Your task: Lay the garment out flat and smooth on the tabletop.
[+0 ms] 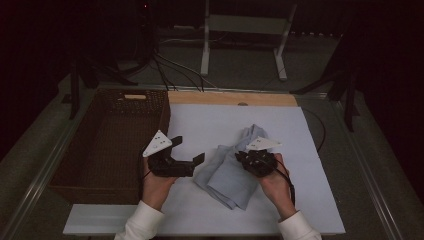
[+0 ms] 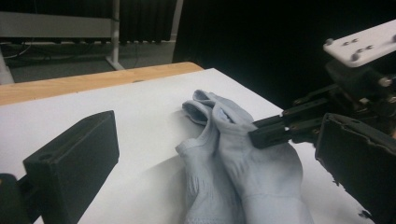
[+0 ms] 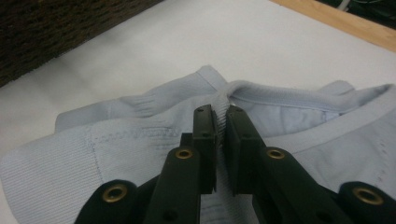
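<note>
A light blue ribbed knit garment [image 1: 227, 175] lies crumpled on the white board [image 1: 210, 120], right of the middle. My right gripper [image 1: 240, 156] points into its upper part. In the right gripper view the jaws [image 3: 220, 114] are shut on a raised fold of the garment [image 3: 140, 140], pinching the ribbed edge between the pads. My left gripper [image 1: 189, 150] hovers just left of the garment, open and holding nothing. In the left gripper view its wide-spread jaws [image 2: 215, 140] frame the garment [image 2: 243, 163] and the right gripper [image 2: 268, 133] clamped on it.
A dark woven basket [image 1: 130, 100] stands at the left edge of the board, close behind the left hand. A wooden strip [image 1: 230, 98] runs along the board's far edge. Bare white board lies beyond the garment and in front of it.
</note>
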`<act>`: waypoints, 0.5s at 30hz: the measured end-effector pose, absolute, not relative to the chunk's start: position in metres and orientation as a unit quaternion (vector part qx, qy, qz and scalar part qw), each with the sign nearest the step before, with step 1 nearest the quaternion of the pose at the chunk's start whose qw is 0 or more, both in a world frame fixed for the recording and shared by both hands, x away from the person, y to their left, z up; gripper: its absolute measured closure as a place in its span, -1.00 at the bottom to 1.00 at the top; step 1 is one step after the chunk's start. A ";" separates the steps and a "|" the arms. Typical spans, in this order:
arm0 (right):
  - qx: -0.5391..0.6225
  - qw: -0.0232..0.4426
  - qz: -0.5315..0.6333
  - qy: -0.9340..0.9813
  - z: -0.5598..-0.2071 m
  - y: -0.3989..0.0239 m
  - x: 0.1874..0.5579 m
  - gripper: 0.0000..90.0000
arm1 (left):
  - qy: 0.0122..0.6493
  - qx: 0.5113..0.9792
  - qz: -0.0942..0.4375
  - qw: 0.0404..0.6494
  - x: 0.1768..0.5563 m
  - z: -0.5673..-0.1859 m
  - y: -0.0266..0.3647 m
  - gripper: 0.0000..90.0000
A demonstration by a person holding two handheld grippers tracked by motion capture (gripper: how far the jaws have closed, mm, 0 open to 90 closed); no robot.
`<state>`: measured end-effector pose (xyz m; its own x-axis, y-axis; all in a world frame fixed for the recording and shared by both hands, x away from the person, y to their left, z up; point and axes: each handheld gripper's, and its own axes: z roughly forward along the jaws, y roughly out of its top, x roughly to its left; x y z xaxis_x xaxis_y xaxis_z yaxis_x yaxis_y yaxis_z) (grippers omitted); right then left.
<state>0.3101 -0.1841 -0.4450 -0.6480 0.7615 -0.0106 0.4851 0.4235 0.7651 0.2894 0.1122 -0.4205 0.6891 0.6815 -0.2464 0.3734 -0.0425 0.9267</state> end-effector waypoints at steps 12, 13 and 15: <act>0.383 0.192 0.400 0.810 -0.432 -0.211 0.291 0.86 | 0.372 0.711 0.131 0.583 0.289 -0.421 0.112 -0.99; 0.384 0.193 0.401 0.809 -0.431 -0.213 0.289 0.85 | 0.372 0.711 0.131 0.583 0.289 -0.421 0.112 -0.99; 0.386 0.195 0.402 0.807 -0.430 -0.217 0.287 0.85 | 0.372 0.711 0.131 0.583 0.289 -0.421 0.112 -0.99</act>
